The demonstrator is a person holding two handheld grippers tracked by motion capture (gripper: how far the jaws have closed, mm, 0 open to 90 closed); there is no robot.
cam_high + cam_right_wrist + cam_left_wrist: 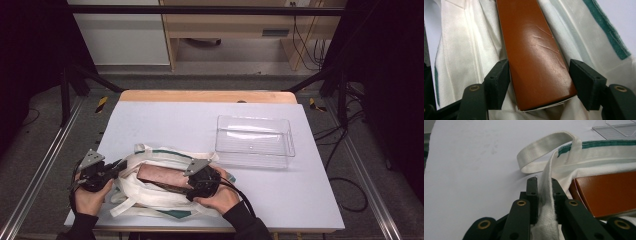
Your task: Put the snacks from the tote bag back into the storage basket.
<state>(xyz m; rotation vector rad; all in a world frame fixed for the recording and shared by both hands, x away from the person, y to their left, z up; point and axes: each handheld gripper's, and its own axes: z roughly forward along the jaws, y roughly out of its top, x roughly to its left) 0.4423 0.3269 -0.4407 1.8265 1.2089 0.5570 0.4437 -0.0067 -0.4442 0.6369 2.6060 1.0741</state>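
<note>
Pale lavender laminate covers the counter (pixel 165 120), edged with wood at its far side and framed by dark metal rails. Near the counter's front edge lies a cream woven bag (pixel 150 195) with green trim and flat fabric handles, slumped in soft folds. Inside its mouth sits a long brown box (pixel 162 176), smooth and glossy, with faint creases on its face; its far end is hidden by cloth. Left of the box, the left tool (pixel 543 185) is clenched on an upright fold of the bag's rim. At the box's right end, the right tool (pixel 539 75) straddles the box, its pads close to both sides; contact is unclear. Beyond the bag, to the right, stands a clear plastic tray (pixel 254 150), rectangular and ribbed.
</note>
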